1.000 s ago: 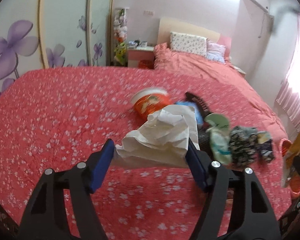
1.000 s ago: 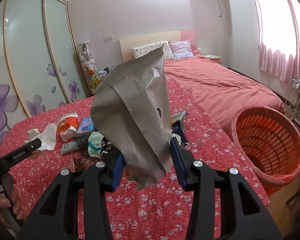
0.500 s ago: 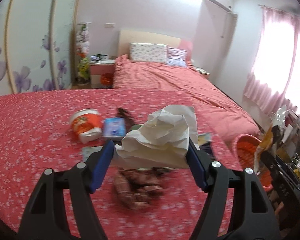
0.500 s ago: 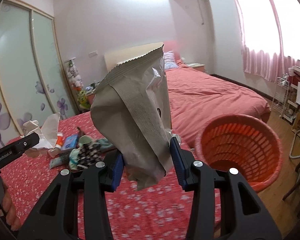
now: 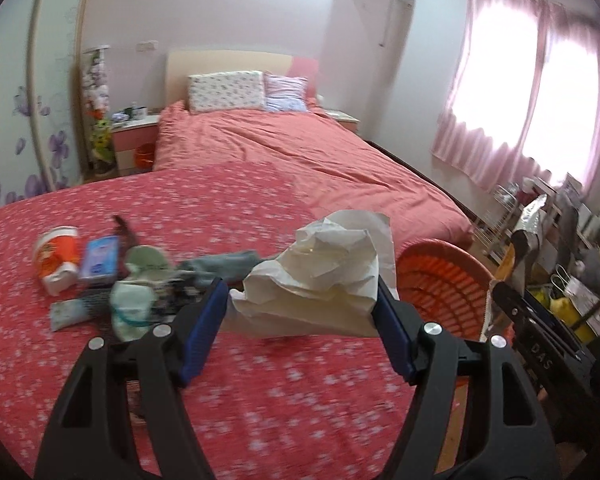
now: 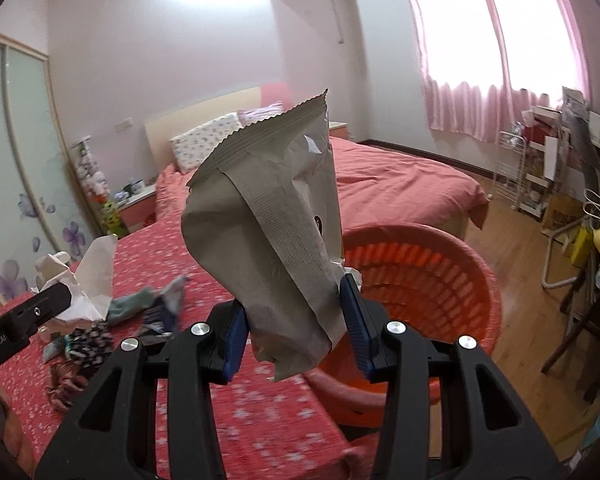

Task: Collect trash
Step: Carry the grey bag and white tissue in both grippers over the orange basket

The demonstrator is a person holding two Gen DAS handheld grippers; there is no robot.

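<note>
Trash pile [image 5: 112, 276] on red floral bedspread [image 5: 260, 392], orange basket [image 6: 427, 280] beside, wooden floor [image 6: 511, 240]

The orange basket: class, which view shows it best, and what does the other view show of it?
The right wrist view. There the basket shows its wide rim and ribbed inside, with only the wrapper covering part. In the left wrist view, the tissue and the right tool hide its sides.

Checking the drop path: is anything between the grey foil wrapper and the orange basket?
Nothing visible. The grey foil wrapper, clamped in the right gripper, hangs before the orange slatted basket, whose open mouth is unobstructed.
</note>
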